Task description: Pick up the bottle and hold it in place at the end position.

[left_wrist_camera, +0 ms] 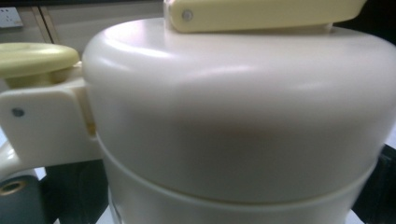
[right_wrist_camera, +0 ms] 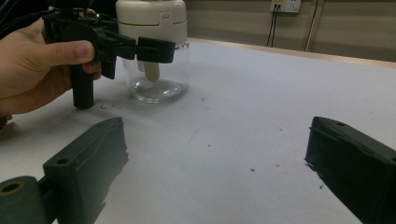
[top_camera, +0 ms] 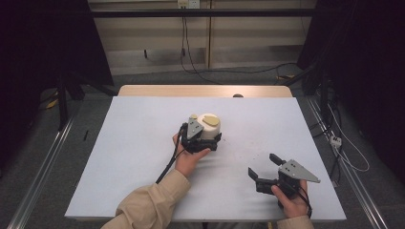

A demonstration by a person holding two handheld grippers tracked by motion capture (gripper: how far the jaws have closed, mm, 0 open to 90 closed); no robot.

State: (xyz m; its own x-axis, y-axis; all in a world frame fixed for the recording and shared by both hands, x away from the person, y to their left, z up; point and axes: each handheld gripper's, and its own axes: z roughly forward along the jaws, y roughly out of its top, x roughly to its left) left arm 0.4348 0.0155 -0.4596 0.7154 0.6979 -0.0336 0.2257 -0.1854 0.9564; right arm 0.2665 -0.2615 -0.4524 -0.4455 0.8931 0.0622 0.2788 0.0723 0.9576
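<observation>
Cream lid (left_wrist_camera: 238, 107) of the jar (right_wrist_camera: 154, 51) sits right against the left gripper view camera; yellow knob (left_wrist_camera: 35, 59) on a hinge arm at its left, yellow lever (left_wrist_camera: 261, 14) across the top. Left gripper (top_camera: 203, 139), table (top_camera: 143, 157) centre: jaws at the jar's sides just under the lid, looks clamped on it. Jar stands upright, long axis vertical, clear glass body on the white cloth, pale stem (right_wrist_camera: 151, 71) hanging inside. Right gripper (top_camera: 265, 166), near right edge, well apart from the jar: jaws wide, nothing between, resting low on the cloth, pointing toward the jar; bare cloth in between, a few dark specks. Brown object (top_camera: 237, 96) at far table edge; too small to tell.
</observation>
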